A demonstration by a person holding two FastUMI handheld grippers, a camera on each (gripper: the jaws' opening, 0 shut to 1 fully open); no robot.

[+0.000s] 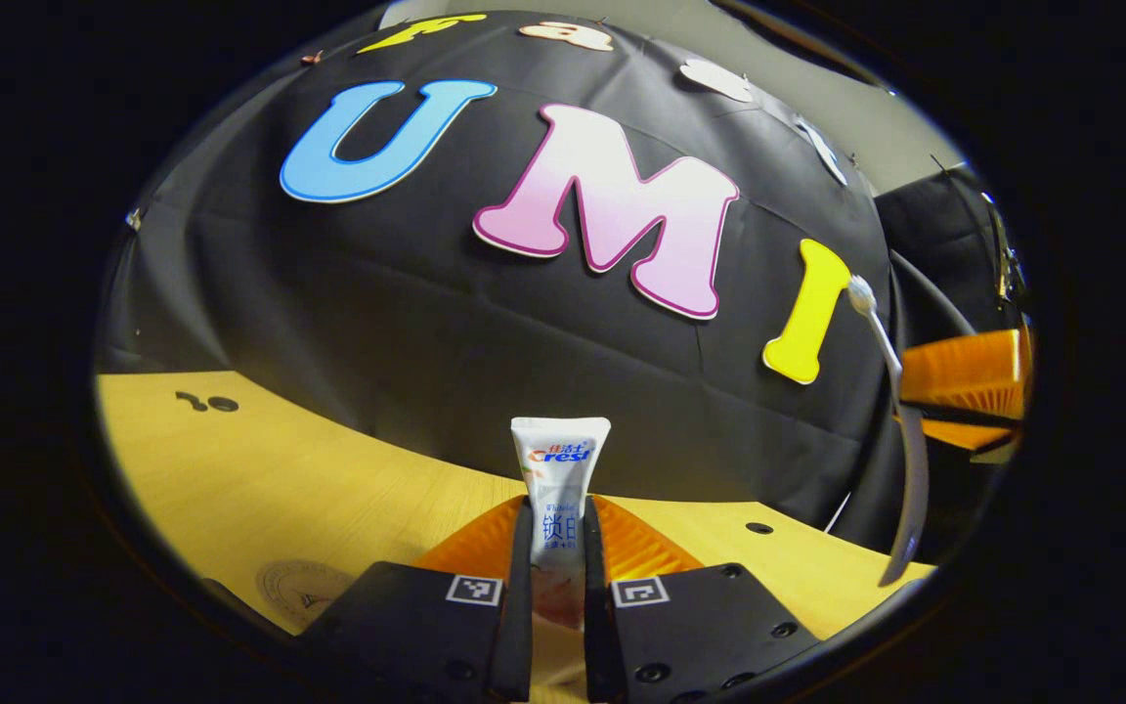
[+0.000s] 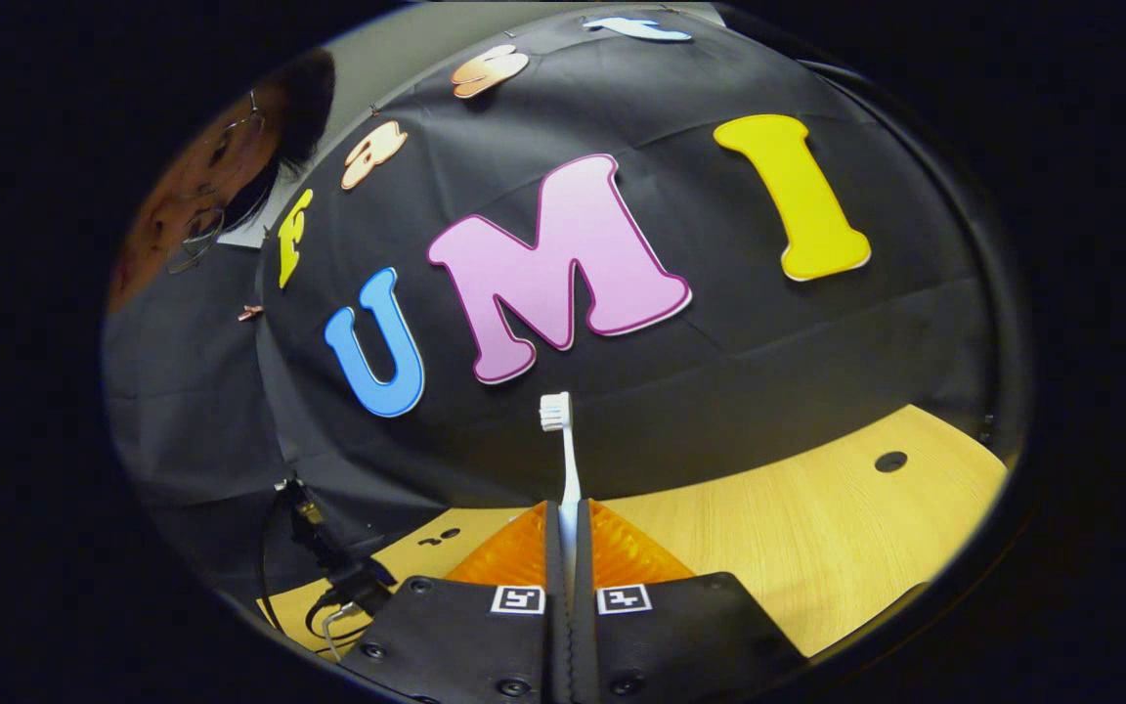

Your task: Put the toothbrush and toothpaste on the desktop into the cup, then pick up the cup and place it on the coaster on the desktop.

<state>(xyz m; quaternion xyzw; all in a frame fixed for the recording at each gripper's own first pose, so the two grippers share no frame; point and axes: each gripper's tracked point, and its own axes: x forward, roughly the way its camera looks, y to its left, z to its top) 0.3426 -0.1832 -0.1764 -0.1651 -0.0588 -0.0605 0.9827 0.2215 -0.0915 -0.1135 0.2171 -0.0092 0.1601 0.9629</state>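
In the left gripper view my left gripper [image 1: 557, 548] is shut on a white toothpaste tube [image 1: 560, 469], which stands upright between the fingers above the wooden desktop [image 1: 260, 469]. A round pale coaster [image 1: 304, 587] lies on the desktop at the lower left. At the right edge the other gripper [image 1: 969, 391] holds a grey-handled toothbrush [image 1: 900, 430], head up. In the right gripper view my right gripper [image 2: 570, 548] is shut on that toothbrush [image 2: 563, 450], its white bristle head pointing up in front of the booth wall.
The wooden desktop [image 2: 817, 528] has small round holes [image 2: 890, 461]. A black cable and plug [image 2: 338, 577] lie at the desktop's left edge in the right gripper view. A person's head [image 2: 221, 176] is at the upper left there.
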